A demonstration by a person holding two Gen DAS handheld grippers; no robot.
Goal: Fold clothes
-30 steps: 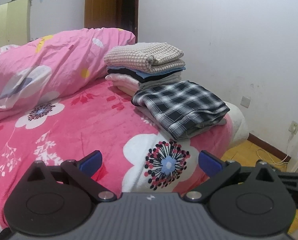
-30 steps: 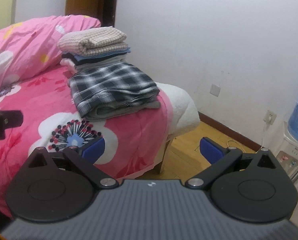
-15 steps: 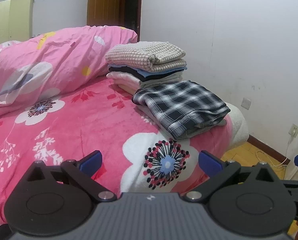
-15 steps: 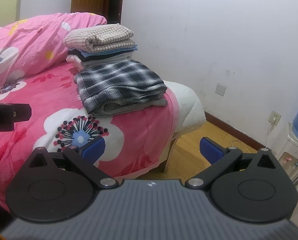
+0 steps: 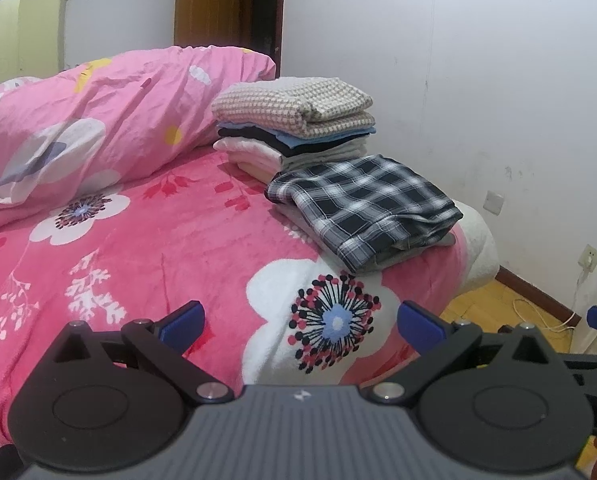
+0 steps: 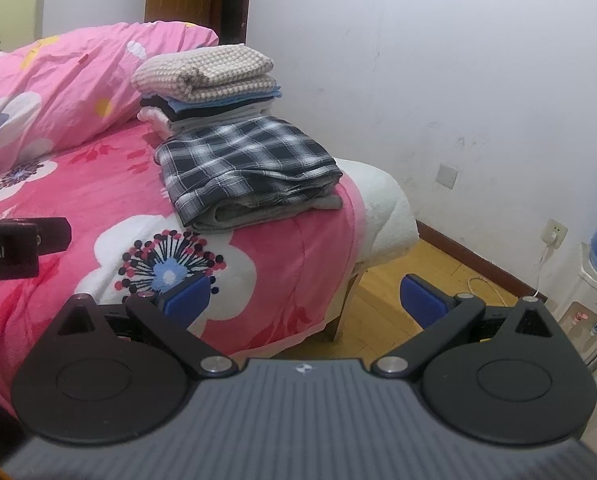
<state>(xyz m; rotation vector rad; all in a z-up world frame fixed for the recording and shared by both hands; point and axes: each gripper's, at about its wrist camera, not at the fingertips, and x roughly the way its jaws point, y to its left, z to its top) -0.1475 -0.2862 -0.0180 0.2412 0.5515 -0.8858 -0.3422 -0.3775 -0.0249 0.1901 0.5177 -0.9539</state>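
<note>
Both grippers, left (image 5: 300, 322) and right (image 6: 304, 300), hang spread and empty over the bed (image 5: 146, 240), the plaid (image 5: 362, 208) folded beside the stack (image 5: 294, 128), so fetching another garment seems next.

Pink bed (image 5: 146, 248), folded clothes (image 5: 362, 208), duvet (image 5: 98, 120)

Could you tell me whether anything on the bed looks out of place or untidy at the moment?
Nothing much stands out. The plaid garment lies folded on a grey one near the bed's corner, beside a neat stack topped by a checked cloth. Only the pink duvet is bunched up behind.
</note>
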